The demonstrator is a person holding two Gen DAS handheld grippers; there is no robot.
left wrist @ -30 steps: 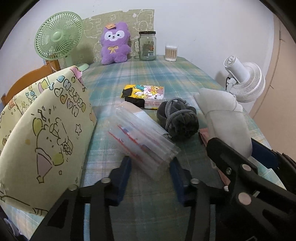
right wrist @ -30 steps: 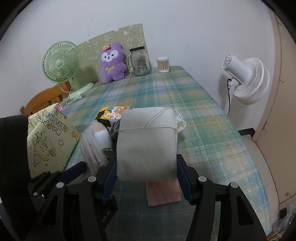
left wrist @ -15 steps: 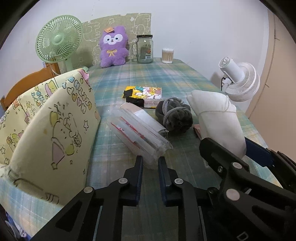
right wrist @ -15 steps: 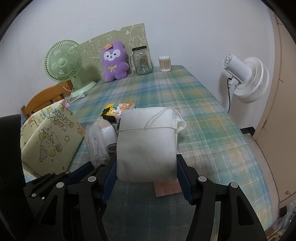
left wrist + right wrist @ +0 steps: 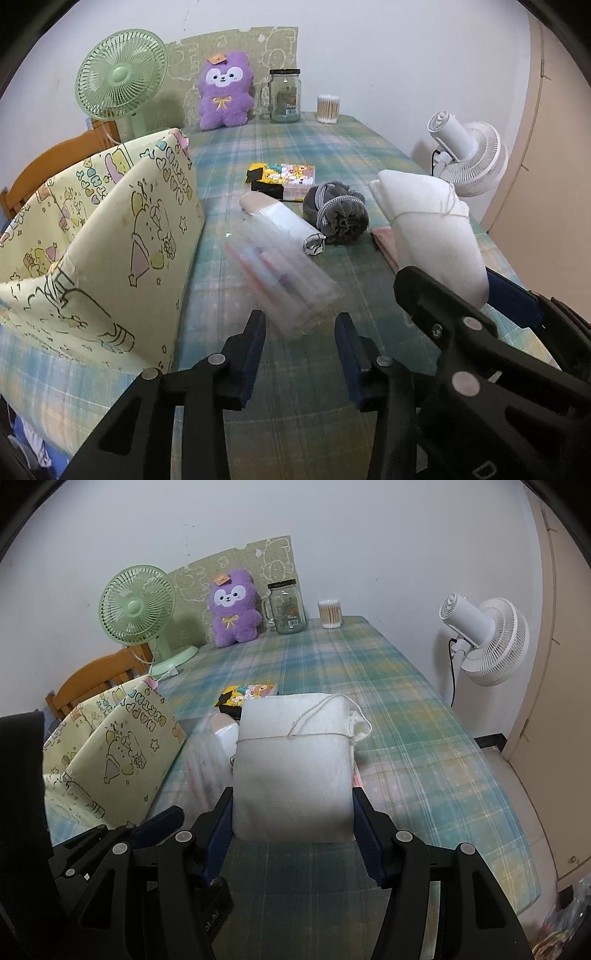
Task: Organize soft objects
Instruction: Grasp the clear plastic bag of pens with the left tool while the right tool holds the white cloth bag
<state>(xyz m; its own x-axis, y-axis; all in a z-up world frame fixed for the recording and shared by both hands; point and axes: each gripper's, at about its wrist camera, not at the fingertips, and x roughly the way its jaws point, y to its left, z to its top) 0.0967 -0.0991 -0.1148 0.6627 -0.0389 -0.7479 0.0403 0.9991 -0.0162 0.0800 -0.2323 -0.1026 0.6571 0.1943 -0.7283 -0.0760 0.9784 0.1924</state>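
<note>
My right gripper (image 5: 292, 812) is shut on a white string-tied cloth bundle (image 5: 293, 760) and holds it above the plaid table; the bundle also shows in the left wrist view (image 5: 428, 225). My left gripper (image 5: 300, 343) is open and empty, just short of a clear plastic packet (image 5: 284, 280) lying on the table (image 5: 295, 398). Behind the packet lie a rolled white-and-beige cloth (image 5: 284, 221), a grey scrunched fabric ball (image 5: 338, 216) and a cartoon-print pouch (image 5: 282, 175). A yellow cartoon gift bag (image 5: 99, 236) stands at the left.
At the table's far end stand a purple plush (image 5: 225, 92), a glass jar (image 5: 284, 96), a cotton-swab tub (image 5: 328, 109) and a green fan (image 5: 122, 79). A white fan (image 5: 469, 162) stands off the right edge. A pink sheet (image 5: 384, 243) lies under the bundle.
My left gripper closed to a narrow gap, then opened wide again, staying empty near the clear packet. My right gripper kept hold of the white bundle and lifted back slightly.
</note>
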